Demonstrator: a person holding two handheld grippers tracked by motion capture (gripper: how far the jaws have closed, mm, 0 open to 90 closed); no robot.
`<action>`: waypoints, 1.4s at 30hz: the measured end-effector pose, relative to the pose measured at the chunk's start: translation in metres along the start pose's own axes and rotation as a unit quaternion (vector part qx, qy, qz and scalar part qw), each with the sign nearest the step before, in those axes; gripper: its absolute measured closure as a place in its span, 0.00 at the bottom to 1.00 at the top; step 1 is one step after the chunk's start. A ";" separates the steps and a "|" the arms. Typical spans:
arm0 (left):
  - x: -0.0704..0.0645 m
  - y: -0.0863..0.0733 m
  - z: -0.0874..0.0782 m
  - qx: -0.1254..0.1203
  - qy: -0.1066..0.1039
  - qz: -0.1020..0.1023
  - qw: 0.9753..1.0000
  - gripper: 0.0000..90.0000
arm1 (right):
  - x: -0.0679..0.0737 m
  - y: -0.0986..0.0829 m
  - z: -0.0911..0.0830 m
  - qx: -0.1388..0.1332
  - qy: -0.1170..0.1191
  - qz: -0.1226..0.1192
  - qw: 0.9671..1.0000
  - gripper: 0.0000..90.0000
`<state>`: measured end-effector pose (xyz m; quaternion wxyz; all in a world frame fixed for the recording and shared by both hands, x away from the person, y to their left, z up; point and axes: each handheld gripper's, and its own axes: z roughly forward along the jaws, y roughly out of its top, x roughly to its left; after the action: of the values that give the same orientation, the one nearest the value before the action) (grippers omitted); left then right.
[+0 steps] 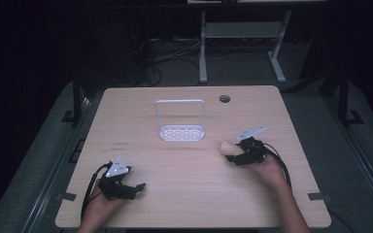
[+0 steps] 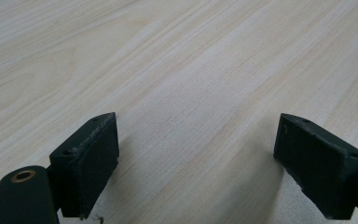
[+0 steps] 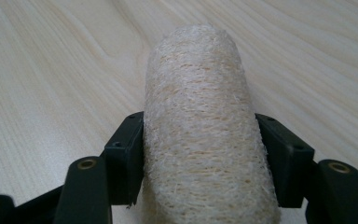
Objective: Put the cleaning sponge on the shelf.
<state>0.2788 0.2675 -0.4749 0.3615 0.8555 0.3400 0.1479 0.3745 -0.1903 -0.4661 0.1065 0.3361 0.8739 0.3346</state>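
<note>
Loofah [image 3: 205, 135] sits clamped in your right gripper [image 1: 238, 153]: in the right gripper view both black jaws press its flanks, and the pale fibrous roll runs straight out past them toward 12 o'clock, over bare wood. From the high view, you hold that gripper at about 3 o'clock on the table [image 1: 175, 204], with the loofah's rounded end poking out of it toward 10 o'clock. Whether the roll touches the tabletop or rides just above it, you cannot tell from these angles.

Your left gripper [image 1: 128, 187] rests low at about 7 o'clock on the table, near the front edge, well apart from the right one. Its jaws stand wide, with plain wood grain between them in the left gripper view, and they point toward 3 o'clock in the high view.

At 12 o'clock from the table's middle stands a white wire rack [image 1: 181, 121], with a perforated base and an upright loop frame behind it. The loofah lies to the rack's 4 o'clock, near but clearly apart. A small round grommet hole [image 1: 225, 99] sits in the tabletop near the far edge, at about 1 o'clock.
</note>
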 end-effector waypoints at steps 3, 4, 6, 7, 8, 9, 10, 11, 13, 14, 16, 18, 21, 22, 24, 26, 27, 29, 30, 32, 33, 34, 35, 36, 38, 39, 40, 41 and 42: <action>0.000 0.000 0.000 0.000 0.000 0.000 1.000 0.15 | 0.001 -0.002 -0.002 -0.003 -0.003 0.009 1.000 0.43; 0.000 0.000 0.000 0.000 0.000 0.000 1.000 0.15 | 0.002 -0.003 -0.004 -0.004 -0.003 0.012 1.000 0.43; 0.000 0.000 0.000 0.000 0.000 0.000 1.000 0.15 | 0.002 -0.003 -0.005 -0.004 -0.005 0.014 1.000 0.43; 0.000 0.000 0.000 0.000 0.000 0.000 1.000 0.15 | 0.003 -0.004 -0.007 -0.005 -0.007 0.019 1.000 0.43; 0.000 0.000 0.000 0.000 0.000 0.000 1.000 0.15 | 0.003 -0.004 -0.009 -0.007 -0.007 0.022 1.000 0.43; 0.000 0.000 0.000 0.000 0.000 0.000 1.000 0.15 | 0.004 -0.004 -0.010 -0.011 -0.007 0.023 1.000 0.43; 0.000 0.000 0.000 0.000 0.000 0.000 1.000 0.15 | 0.004 -0.004 -0.011 -0.013 -0.007 0.026 1.000 0.43; 0.000 0.000 0.000 0.000 0.000 0.000 1.000 0.15 | 0.005 -0.004 -0.013 -0.014 -0.006 0.028 0.999 0.43; 0.000 0.000 0.000 0.000 0.000 0.000 1.000 0.15 | 0.006 -0.005 -0.014 -0.016 -0.007 0.030 0.999 0.43; 0.000 0.000 0.000 0.000 0.000 0.000 1.000 0.15 | 0.007 -0.004 -0.016 -0.020 -0.003 0.034 0.999 0.43; 0.000 0.000 0.000 0.000 0.000 0.000 1.000 0.15 | 0.009 -0.004 -0.018 -0.024 -0.001 0.037 0.999 0.43; 0.000 0.000 0.000 0.000 0.000 0.000 1.000 0.15 | 0.011 -0.003 -0.019 -0.026 -0.002 0.035 0.999 0.43; 0.000 0.000 0.000 0.000 0.000 0.000 1.000 0.15 | 0.013 -0.001 -0.019 -0.029 0.000 0.039 0.999 0.43; 0.000 0.000 0.000 0.000 0.000 0.000 1.000 0.15 | 0.013 -0.001 -0.019 -0.029 0.000 0.039 0.999 0.43; 0.000 0.000 0.000 0.000 0.000 0.000 1.000 0.15 | 0.016 0.001 -0.020 -0.029 0.002 0.040 0.999 0.43; 0.000 0.000 0.000 0.000 0.000 0.000 1.000 0.15 | 0.018 0.003 -0.020 -0.031 0.003 0.041 0.999 0.43; 0.000 0.000 0.000 0.000 0.000 0.000 1.000 0.15 | 0.019 0.004 -0.020 -0.031 0.004 0.039 0.999 0.43; 0.000 0.000 0.000 0.000 0.000 0.000 1.000 0.15 | 0.021 0.005 -0.019 -0.032 0.002 0.038 0.999 0.43; 0.000 0.000 0.000 0.000 0.000 0.000 1.000 0.15 | 0.021 0.007 -0.019 -0.032 0.002 0.035 0.999 0.43; 0.000 0.000 0.000 0.000 0.000 0.000 1.000 0.15 | 0.023 0.009 -0.017 -0.033 0.003 0.035 0.999 0.43; 0.000 0.000 0.000 0.000 0.000 0.000 1.000 0.15 | 0.025 0.011 -0.017 -0.033 0.002 0.032 0.999 0.43; 0.000 0.000 0.000 0.000 0.000 0.000 1.000 0.15 | 0.026 0.012 -0.016 -0.031 0.003 0.033 0.999 0.43; 0.000 0.000 0.000 0.000 0.000 0.000 1.000 0.15 | 0.027 0.013 -0.015 -0.030 0.003 0.032 0.999 0.43; 0.000 0.000 0.000 0.000 0.000 0.000 1.000 0.15 | 0.028 0.015 -0.014 -0.031 0.002 0.028 0.999 0.43; 0.000 0.000 0.000 0.000 0.000 0.000 1.000 0.15 | 0.030 0.018 -0.014 -0.036 0.005 0.032 0.999 0.43; 0.000 0.000 0.000 0.000 0.000 0.000 1.000 0.15 | 0.031 0.020 -0.013 -0.037 0.007 0.033 0.999 0.43; 0.000 0.000 0.000 0.000 0.000 0.000 1.000 0.15 | 0.033 0.022 -0.012 -0.039 0.006 0.030 0.999 0.43; 0.000 0.000 0.000 0.000 0.000 0.000 1.000 0.15 | 0.034 0.024 -0.012 -0.039 0.008 0.030 0.999 0.43; 0.000 0.000 0.000 0.000 0.000 0.000 1.000 0.15 | 0.034 0.026 -0.011 -0.039 0.008 0.028 0.999 0.43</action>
<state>0.2788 0.2675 -0.4749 0.3613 0.8557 0.3397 0.1481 0.3573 -0.1593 -0.4397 0.1028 0.3536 0.8511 0.3741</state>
